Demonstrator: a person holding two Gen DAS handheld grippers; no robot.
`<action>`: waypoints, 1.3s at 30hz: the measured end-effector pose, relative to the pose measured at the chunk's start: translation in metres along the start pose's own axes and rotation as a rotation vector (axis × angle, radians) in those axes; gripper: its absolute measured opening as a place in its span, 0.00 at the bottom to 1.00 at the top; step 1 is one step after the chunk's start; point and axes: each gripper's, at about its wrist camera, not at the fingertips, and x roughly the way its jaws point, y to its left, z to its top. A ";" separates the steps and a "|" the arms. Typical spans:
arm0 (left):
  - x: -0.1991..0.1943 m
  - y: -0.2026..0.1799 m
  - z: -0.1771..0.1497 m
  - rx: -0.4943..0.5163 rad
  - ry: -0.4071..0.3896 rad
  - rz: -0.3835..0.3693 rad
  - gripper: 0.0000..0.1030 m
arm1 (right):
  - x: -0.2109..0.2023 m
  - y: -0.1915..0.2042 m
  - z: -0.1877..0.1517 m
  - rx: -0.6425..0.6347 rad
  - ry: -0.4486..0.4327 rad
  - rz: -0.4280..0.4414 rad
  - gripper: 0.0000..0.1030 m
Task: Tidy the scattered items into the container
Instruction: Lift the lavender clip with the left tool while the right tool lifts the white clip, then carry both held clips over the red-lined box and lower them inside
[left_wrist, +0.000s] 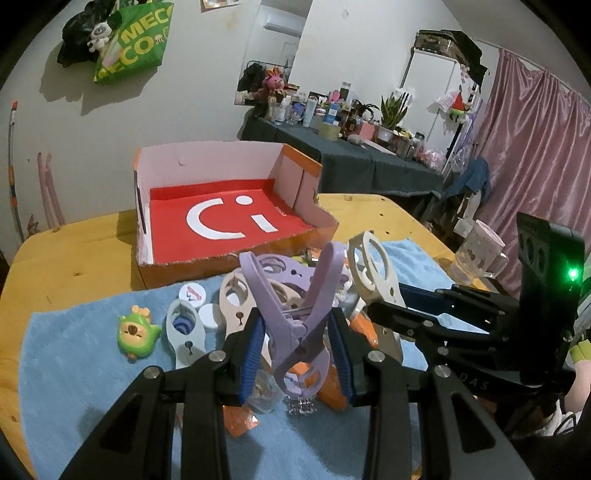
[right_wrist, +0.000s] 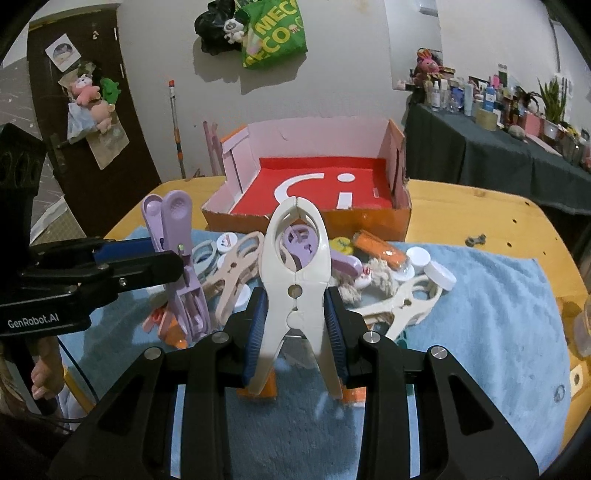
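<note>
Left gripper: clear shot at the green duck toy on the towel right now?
Probably not yet. The left gripper is shut on the purple clip, so it has no free jaws. The path itself looks open: the green duck toy lies alone on the blue towel, left of the pile.

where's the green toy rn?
Left wrist view, lower left: the green toy lies on the blue towel, left of the pale blue clip, nearer the camera than the box.

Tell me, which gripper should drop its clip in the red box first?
Probably the right gripper. Its cream clip points almost straight at the box, which looks nearer in its view. The left gripper also holds a purple clip, but the box sits off to its left.
</note>
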 end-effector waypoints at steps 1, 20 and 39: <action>0.000 0.000 0.002 0.000 -0.004 0.000 0.36 | 0.000 0.000 0.003 -0.003 -0.004 0.001 0.30; 0.014 0.016 0.040 -0.034 -0.052 0.073 0.36 | 0.022 -0.001 0.054 -0.041 -0.030 0.004 0.30; 0.063 0.049 0.095 -0.096 -0.058 0.201 0.36 | 0.095 -0.026 0.121 -0.015 0.016 -0.059 0.30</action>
